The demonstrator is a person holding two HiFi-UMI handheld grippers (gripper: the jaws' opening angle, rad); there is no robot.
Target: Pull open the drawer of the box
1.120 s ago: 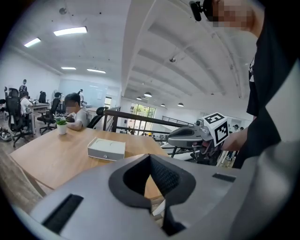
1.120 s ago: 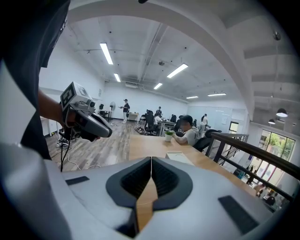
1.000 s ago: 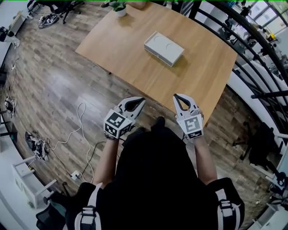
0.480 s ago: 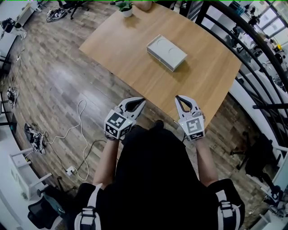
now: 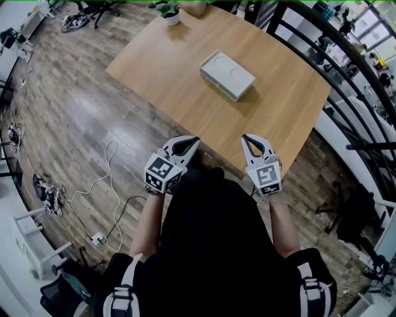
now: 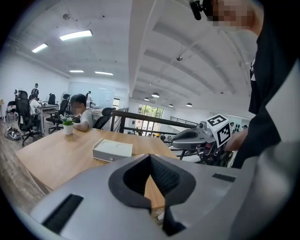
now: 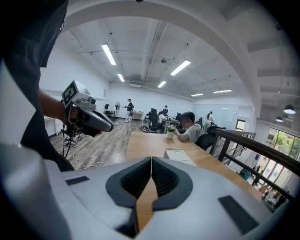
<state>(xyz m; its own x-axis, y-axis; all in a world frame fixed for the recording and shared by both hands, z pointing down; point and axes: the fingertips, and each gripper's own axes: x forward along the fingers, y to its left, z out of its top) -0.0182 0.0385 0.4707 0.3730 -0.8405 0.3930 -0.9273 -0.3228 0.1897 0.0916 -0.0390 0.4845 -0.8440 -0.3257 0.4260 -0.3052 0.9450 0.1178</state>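
The white box lies flat on the wooden table, toward its far right part; its drawer front looks flush with the box. It also shows as the box in the left gripper view and the box in the right gripper view. Both grippers are held near the person's chest, short of the table's near edge and well away from the box. My left gripper is shut and empty. My right gripper is shut and empty too. Each sees the other: right gripper, left gripper.
A small potted plant stands at the table's far end, where a person sits. A black railing runs along the table's right side. Cables and a power strip lie on the wooden floor at left.
The head view has shifted slightly, so table and box sit a little differently in frame. Both grippers stay shut in nearly the same place before the body.
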